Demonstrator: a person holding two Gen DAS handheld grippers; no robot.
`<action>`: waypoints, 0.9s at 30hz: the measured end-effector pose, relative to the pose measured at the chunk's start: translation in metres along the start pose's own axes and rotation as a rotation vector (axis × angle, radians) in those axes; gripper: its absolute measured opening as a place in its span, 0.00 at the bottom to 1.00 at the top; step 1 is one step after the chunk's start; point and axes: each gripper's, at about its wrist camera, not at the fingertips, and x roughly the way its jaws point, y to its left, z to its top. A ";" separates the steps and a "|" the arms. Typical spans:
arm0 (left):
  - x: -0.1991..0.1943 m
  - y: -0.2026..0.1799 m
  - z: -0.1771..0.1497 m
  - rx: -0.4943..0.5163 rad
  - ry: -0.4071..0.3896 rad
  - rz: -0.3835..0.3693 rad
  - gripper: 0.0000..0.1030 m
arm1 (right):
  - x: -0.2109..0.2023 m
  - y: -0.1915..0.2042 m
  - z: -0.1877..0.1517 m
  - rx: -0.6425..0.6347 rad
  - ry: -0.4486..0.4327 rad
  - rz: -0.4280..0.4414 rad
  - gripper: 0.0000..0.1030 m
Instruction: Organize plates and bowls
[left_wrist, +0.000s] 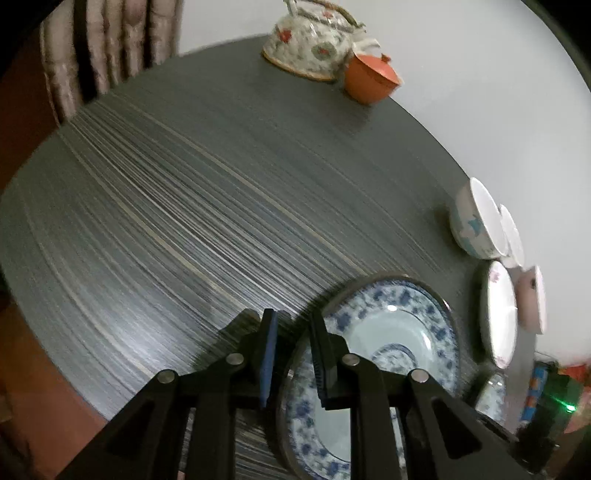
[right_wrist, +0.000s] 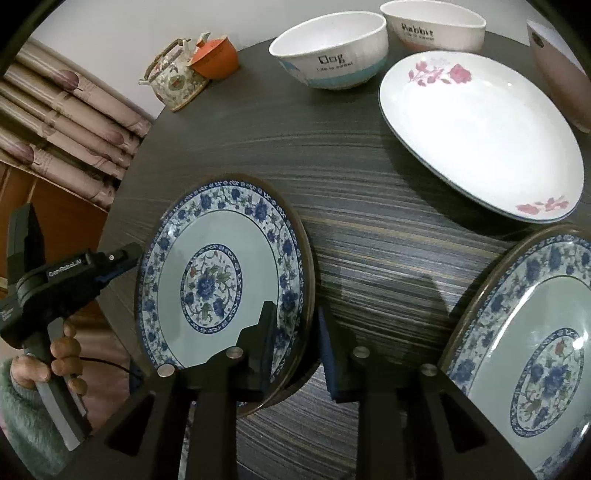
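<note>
Plates and bowls sit on the dark tabletop (right_wrist: 369, 177). Your right gripper (right_wrist: 295, 332) has its fingers spread around the rim of a blue flower plate (right_wrist: 221, 266), not pinching it. Your left gripper (left_wrist: 291, 350) is released too, over a stack of blue plates (left_wrist: 417, 317). Near the far edge are the Dog bowl (right_wrist: 332, 51), the Rabbit bowl (right_wrist: 436, 26) and a pink flower plate (right_wrist: 480, 129).

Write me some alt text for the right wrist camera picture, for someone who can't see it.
The right gripper, jaws open, straddles the rim of a blue floral plate near the edge of a dark striped table. A matching plate lies to the right, with a white pink-flowered plate and two bowls lettered Dog and Rabbit beyond. The left gripper is at the far left.
</note>
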 end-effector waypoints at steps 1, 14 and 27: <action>-0.003 0.000 0.000 0.005 -0.018 0.014 0.18 | -0.002 0.000 0.000 -0.005 -0.008 -0.005 0.23; -0.034 -0.037 -0.023 0.114 -0.083 0.030 0.18 | -0.031 -0.011 -0.010 -0.019 -0.069 -0.040 0.26; -0.036 -0.137 -0.085 0.280 0.047 -0.145 0.18 | -0.080 -0.042 -0.036 0.014 -0.110 -0.005 0.26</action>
